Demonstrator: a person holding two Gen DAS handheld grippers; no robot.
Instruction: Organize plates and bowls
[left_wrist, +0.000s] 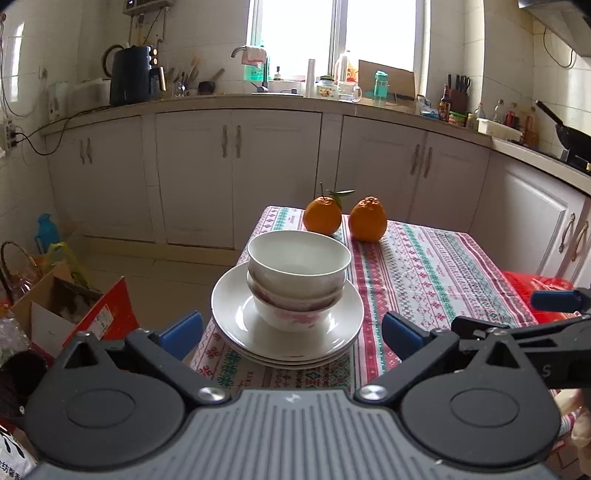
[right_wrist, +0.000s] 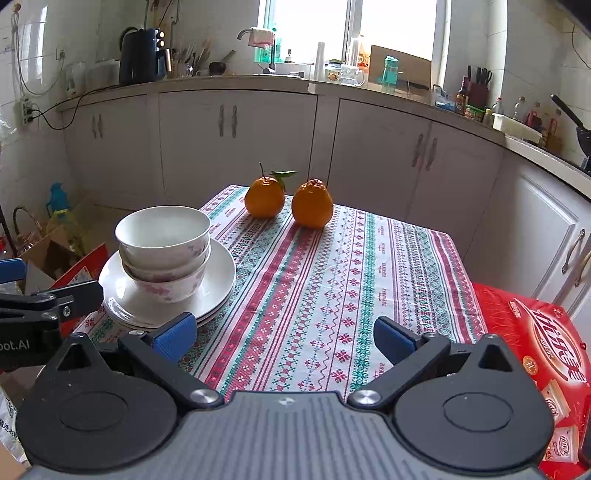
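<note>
- My left gripper (left_wrist: 291, 334): jaws spread wide, nothing between the blue pads; low centre of the left wrist view, just short of the plates.
- My right gripper (right_wrist: 284, 338): jaws wide apart, nothing held; low centre of the right wrist view, over bare cloth.
- Plates (left_wrist: 236, 314): a stack of white ones, centre of the left view, at the near left corner of the table; lower left of the right view.
- Bowls (left_wrist: 299, 264): nested upright on the top plate, three by the look of it, white with pink flowers on the lower ones; the top bowl is empty.
- Oranges (left_wrist: 323, 216): two, side by side at the far edge of the table, above the bowls in frame; the left one has a stem and leaf.
- Tablecloth (left_wrist: 436, 266): striped pattern in red, green and white, covering the table.
- Red box (right_wrist: 532, 332): lower right of the right view, beside the table.
- Cabinets (left_wrist: 236, 170): white doors across the upper half of the frame, under a cluttered counter.
</note>
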